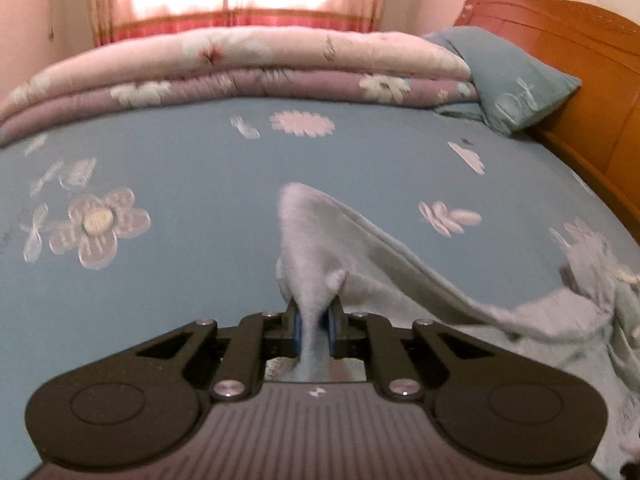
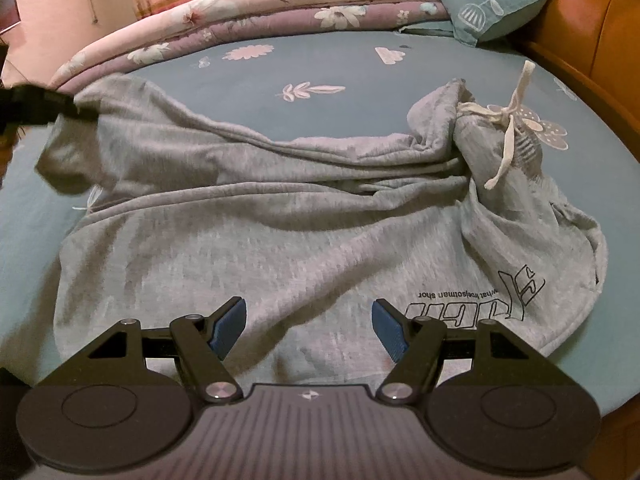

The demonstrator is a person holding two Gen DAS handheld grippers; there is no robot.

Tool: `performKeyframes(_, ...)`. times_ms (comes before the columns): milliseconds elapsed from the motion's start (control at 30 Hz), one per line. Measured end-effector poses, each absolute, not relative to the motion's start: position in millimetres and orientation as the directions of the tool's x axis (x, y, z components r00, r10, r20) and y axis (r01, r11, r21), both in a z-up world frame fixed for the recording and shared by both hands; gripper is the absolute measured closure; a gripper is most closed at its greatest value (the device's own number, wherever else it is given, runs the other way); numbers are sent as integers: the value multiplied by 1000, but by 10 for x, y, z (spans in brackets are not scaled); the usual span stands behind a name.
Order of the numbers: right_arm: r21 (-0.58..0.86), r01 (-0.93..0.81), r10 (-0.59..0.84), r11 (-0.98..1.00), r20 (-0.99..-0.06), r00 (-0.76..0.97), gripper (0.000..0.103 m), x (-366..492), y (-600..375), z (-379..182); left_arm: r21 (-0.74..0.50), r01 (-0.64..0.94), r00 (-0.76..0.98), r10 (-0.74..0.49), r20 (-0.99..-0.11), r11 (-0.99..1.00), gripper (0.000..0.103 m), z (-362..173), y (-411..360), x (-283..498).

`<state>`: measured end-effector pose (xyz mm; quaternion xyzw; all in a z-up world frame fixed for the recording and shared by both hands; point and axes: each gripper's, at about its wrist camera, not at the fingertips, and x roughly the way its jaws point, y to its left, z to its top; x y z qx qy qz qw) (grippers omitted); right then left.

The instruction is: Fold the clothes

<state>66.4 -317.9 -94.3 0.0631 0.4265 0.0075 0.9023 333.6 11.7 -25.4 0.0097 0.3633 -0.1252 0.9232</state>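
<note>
While spread rumpled on the bed, grey shorts looked soft, light, limp; best pinched at hems. Left gripper clamped on lifted leg hem; right gripper wide open, empty.

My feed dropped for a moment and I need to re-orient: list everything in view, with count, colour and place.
Shorts: one pair, grey, black print, spread across the bed's middle.
Drawstring: one, white, at the shorts' right end.
Bed sheet: one, blue with white flowers, under the shorts.
Quilts: folded stack, pink over purple, floral, along the far edge.
Pillow: one, teal, far right corner.
Headboard: one, orange wood, right side.
Curtain: one, pink, behind the quilts.
Left gripper: black with blue pads, shut on a corner of the shorts' left end, lifted.
Right gripper: black with blue pads, open above the shorts' near edge.
</note>
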Motion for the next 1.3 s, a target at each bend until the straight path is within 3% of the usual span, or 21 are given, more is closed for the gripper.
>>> performKeyframes(167, 121, 51, 63, 991, -778, 625, 29, 716, -3195, -997, -95, 168, 726, -188, -661, 981, 100, -167, 203, 3717)
performKeyframes(267, 118, 80, 43, 990, -784, 619, 29, 746, -3218, -1023, -191, 165, 706, -251, -662, 968, 98, -222, 335, 3835)
performKeyframes(333, 124, 83, 47, 989, -785, 617, 29, 760, -3235, -1041, -275, 185, 681, -325, -656, 944, 80, -316, 424, 3824)
performKeyframes(367, 127, 84, 48, 988, -786, 616, 28, 768, -3244, -1051, -318, 193, 666, -362, -652, 928, 56, -372, 469, 3815)
performKeyframes(400, 129, 86, 50, 988, -789, 612, 28, 781, -3249, -1068, -357, 197, 648, -394, -651, 913, 41, -455, 509, 3790)
performKeyframes(567, 128, 77, 56, 989, -795, 603, 27, 828, -3228, -1111, -260, 181, 652, -313, -690, 949, 41, -683, 536, 3470)
performKeyframes(800, 118, 68, 54, 991, -800, 597, 25, 895, -3195, -1162, -254, 328, 584, -406, -703, 910, 35, -718, 393, 2791)
performKeyframes(933, 143, 55, 84, 988, -804, 589, 25, 937, -3126, -1199, -457, 309, 459, -552, -696, 834, 34, -981, 341, 2769)
performKeyframes(1067, 124, 25, 85, 992, -802, 591, 25, 931, -3030, -1179, -488, 200, 525, -514, -679, 849, 35, -1234, 359, 3015)
performKeyframes(1300, 76, 38, 37, 996, -795, 605, 21, 885, -3114, -1135, -663, 18, 619, -529, -580, 748, 34, -1524, 574, 3461)
